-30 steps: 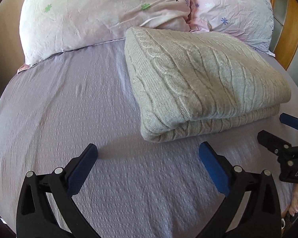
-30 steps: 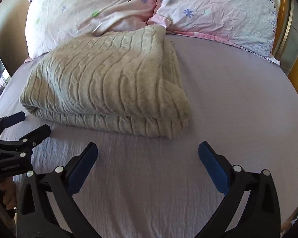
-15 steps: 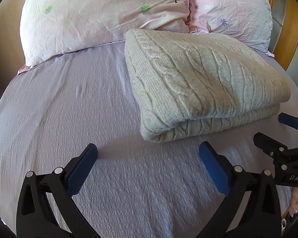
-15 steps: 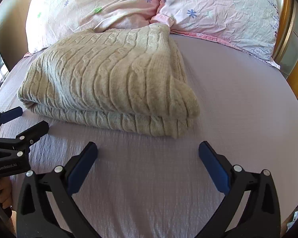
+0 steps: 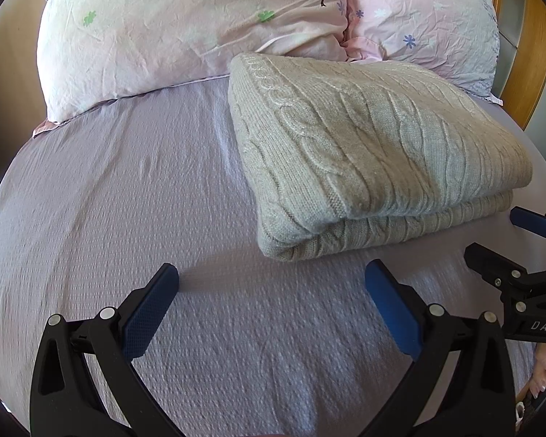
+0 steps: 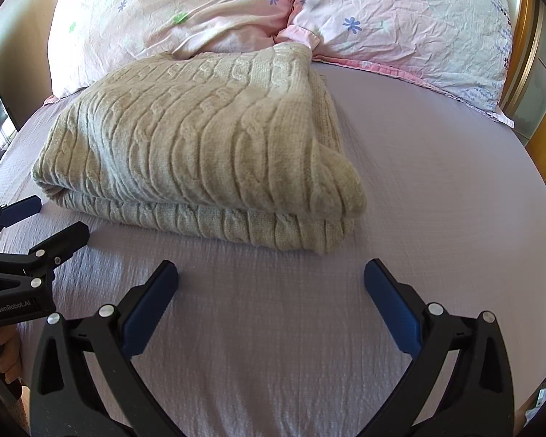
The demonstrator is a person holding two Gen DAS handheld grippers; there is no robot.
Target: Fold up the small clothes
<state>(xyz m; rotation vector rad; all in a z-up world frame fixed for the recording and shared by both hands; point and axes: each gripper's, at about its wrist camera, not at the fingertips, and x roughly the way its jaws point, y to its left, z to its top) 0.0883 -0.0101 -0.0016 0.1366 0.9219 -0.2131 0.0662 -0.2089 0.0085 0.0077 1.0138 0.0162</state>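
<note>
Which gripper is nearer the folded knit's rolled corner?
Right. The right gripper faces the folded knit at that corner; the left gripper sits off its opposite end.

beige cable-knit sweater (image 5: 378, 149) | folded into a thick rectangle | lies flat | upper right of frame

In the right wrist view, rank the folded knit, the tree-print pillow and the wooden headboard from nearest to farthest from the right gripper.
From the right gripper:
1. Folded knit, just ahead, slightly left, on the bedsheet.
2. Tree-print pillow, behind the knit, upper left.
3. Wooden headboard, behind the pillows, far right edge.
</note>
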